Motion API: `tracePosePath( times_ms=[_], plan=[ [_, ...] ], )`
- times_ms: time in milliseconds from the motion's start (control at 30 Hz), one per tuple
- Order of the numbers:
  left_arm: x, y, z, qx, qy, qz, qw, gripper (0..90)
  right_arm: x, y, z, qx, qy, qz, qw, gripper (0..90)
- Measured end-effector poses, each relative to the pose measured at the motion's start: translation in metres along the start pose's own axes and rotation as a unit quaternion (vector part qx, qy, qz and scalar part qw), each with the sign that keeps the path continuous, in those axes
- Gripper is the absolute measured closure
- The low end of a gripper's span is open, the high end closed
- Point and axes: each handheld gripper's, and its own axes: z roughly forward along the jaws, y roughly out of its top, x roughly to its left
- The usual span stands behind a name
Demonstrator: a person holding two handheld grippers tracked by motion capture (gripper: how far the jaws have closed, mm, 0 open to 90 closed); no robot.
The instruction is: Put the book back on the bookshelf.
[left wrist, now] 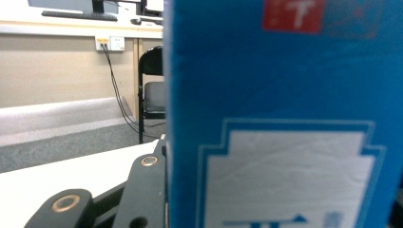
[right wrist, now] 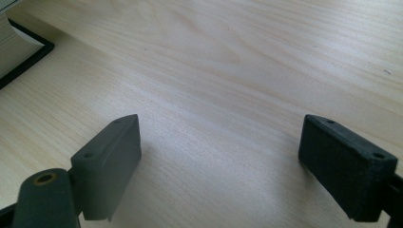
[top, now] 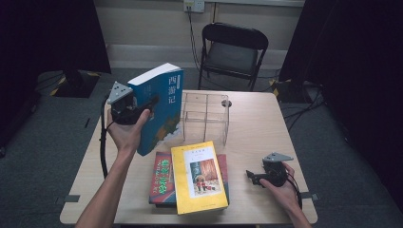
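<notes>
Nearest the person, the right gripper (top: 254, 176) rested low over the bare right front part of the pale wooden table (top: 256, 128), held in the right hand (top: 280, 187). In the right gripper view its two black jaws stood wide apart with nothing but wood grain between them, and it had hold of nothing; the corner of a dark-edged book (right wrist: 19, 52) lay at the upper left of that view.

To its left, at the front centre of the table, a yellow paperback with a picture panel on its cover (top: 198, 176) lay flat on top of a red book with green lettering (top: 162, 176); the two were touching, the yellow one overlapping the right part of the red one.

Farther back on the left, the left gripper (top: 142, 107), held in the left hand (top: 126, 130), was closed on a thick blue hardback book with white Chinese characters on its spine (top: 161, 107). The book stood upright and slightly tilted, its lower end near the red book. In the left gripper view the blue cover (left wrist: 285, 114) pressed against one black jaw.

Just right of the blue book stood a clear acrylic divided organiser (top: 205, 116), near the table's middle.

Beyond the table's far edge stood a black folding chair (top: 233, 50), before a pale wall.
</notes>
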Motion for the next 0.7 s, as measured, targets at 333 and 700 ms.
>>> tracePosePath(
  times_ms=[333, 700],
  plan=[
    [-0.007, 0.013, 0.006, -0.019, 0.015, 0.008, 0.9997, 61.7, 0.0, 0.0, 0.0, -0.001, 0.001, 0.0, 1.0, 14.0],
    [-0.013, 0.0, 0.02, -0.031, 0.018, 0.029, 0.9989, 61.7, -0.001, 0.0, 0.0, -0.001, 0.002, -0.001, 1.0, 14.1]
  ],
)
